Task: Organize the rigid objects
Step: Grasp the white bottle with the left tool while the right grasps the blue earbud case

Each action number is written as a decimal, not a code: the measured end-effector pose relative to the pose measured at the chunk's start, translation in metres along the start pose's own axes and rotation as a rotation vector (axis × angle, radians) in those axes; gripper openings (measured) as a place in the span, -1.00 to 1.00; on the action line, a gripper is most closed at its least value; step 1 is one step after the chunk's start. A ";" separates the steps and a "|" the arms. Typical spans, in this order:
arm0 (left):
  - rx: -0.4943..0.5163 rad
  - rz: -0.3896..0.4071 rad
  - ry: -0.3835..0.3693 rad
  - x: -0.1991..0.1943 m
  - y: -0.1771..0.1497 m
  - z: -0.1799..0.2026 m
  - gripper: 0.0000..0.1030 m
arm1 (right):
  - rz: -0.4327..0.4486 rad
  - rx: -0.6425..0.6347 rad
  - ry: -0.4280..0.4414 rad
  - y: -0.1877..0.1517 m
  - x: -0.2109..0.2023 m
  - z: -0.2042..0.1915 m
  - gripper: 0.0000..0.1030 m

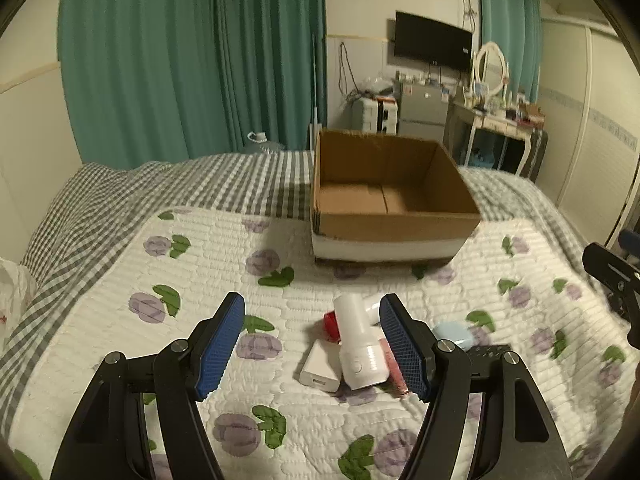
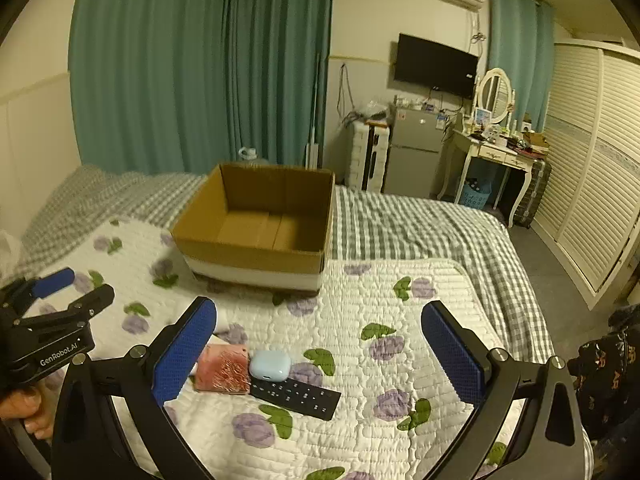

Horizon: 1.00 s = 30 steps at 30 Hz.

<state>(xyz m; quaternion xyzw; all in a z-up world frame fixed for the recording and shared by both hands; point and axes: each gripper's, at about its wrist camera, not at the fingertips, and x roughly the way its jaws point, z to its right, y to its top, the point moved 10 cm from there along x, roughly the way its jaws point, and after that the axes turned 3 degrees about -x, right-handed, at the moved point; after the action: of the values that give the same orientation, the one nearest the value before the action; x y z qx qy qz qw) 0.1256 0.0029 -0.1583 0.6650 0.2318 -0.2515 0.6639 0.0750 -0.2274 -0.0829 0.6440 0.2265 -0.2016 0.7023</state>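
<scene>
Left wrist view looks down the bed toward an empty cardboard box that sits on a white quilt printed with purple flowers. On the near side of the box, the left gripper hangs over a small heap of things with its blue-padded jaws spread wide and nothing between them touching the pads. A white cylindrical device with a round button lies inside the gap, close to the right-hand jaw. A white power bank lies against its left side, and a red object peeks out behind it, toward the box. A pink case is partly hidden by the right-hand jaw. A pale blue earbud case lies outside the jaws, further right.

From the right wrist view, the right gripper is also wide open and empty, on the near side of the box. The pink case lies just beside its left jaw, the earbud case rests just inside the gap, touching a black remote control that lies nearer the camera. The other gripper shows left of the box, with a hand gripping its handle.
</scene>
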 end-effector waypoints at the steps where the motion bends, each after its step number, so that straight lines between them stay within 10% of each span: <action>1: 0.000 -0.011 -0.003 0.006 -0.003 0.001 0.41 | -0.012 -0.005 0.004 -0.003 0.007 -0.001 1.00; 8: -0.114 -0.110 -0.034 0.053 -0.026 -0.007 0.41 | -0.112 -0.010 0.045 -0.036 0.061 -0.005 1.00; 26: -0.031 -0.224 -0.097 0.111 -0.047 0.034 0.35 | -0.305 -0.040 0.166 -0.101 0.152 -0.030 0.99; 30: -0.021 -0.268 -0.130 0.125 -0.055 0.043 -0.22 | -0.316 -0.057 0.184 -0.104 0.160 -0.040 0.95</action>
<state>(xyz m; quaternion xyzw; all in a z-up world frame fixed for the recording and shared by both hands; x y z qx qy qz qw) 0.1854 -0.0428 -0.2804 0.6035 0.2776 -0.3777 0.6450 0.1435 -0.1958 -0.2628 0.5961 0.3936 -0.2432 0.6562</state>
